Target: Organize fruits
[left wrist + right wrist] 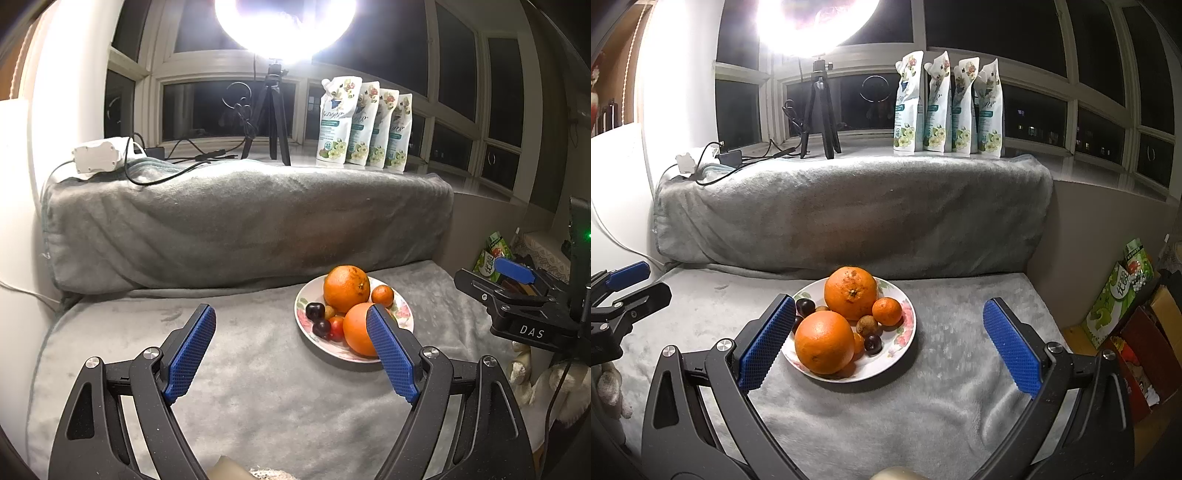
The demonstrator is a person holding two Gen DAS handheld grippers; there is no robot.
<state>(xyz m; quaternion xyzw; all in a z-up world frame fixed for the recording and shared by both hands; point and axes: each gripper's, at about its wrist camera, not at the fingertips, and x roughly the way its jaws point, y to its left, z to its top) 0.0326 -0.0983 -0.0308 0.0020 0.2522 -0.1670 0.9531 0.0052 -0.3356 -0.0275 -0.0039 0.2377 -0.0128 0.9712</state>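
A flowered white plate (905,334) (303,295) sits on the grey blanket. It holds two large oranges (824,341) (851,292), a small mandarin (886,311), dark plums (872,343) and other small fruits. My right gripper (888,314) stands open above the blanket, its left pad in front of the plate's left rim, nothing between the pads. My left gripper (290,314) is open too and holds nothing; its right pad (388,350) overlaps the near orange (356,330) in the left wrist view. The far orange (346,288) and mandarin (382,295) lie behind.
A grey blanket (886,406) covers the seat and the bolster (849,214) behind. On the sill stand several refill pouches (945,107), a tripod (820,114) with a bright ring light, and cables. Cartons (1119,299) sit at the right edge.
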